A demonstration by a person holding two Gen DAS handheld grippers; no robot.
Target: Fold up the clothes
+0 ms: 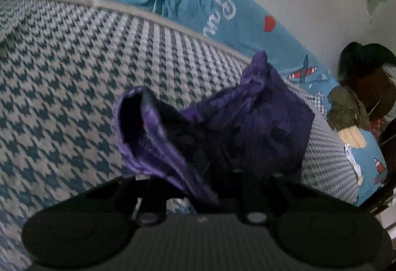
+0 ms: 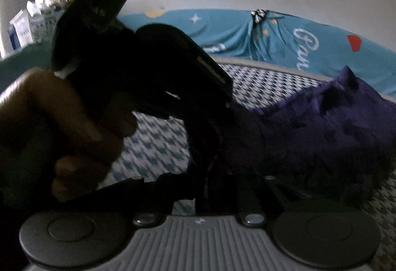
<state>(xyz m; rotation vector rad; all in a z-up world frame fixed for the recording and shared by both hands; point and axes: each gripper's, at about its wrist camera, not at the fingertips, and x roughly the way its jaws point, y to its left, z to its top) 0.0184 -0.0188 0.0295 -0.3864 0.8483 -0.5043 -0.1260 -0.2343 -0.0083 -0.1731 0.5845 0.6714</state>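
A purple garment (image 1: 259,122) hangs bunched in front of my left gripper (image 1: 212,172), which is shut on its edge; the cloth hides the fingertips. One fold curls open at the left, and a corner points up at the right. In the right wrist view the same purple garment (image 2: 321,122) stretches to the right over the bed. My right gripper (image 2: 217,179) sits in dark folds of it and grips the cloth. A hand (image 2: 61,122) holds the left tool's black housing (image 2: 138,68) close beside it on the left.
A blue-and-grey houndstooth mat (image 1: 74,73) covers the bed. A blue printed sheet (image 1: 222,11) lies along its far edge against a white wall. A plush toy and dark things (image 1: 346,110) sit at the right end. White bags (image 2: 29,21) stand at the far left.
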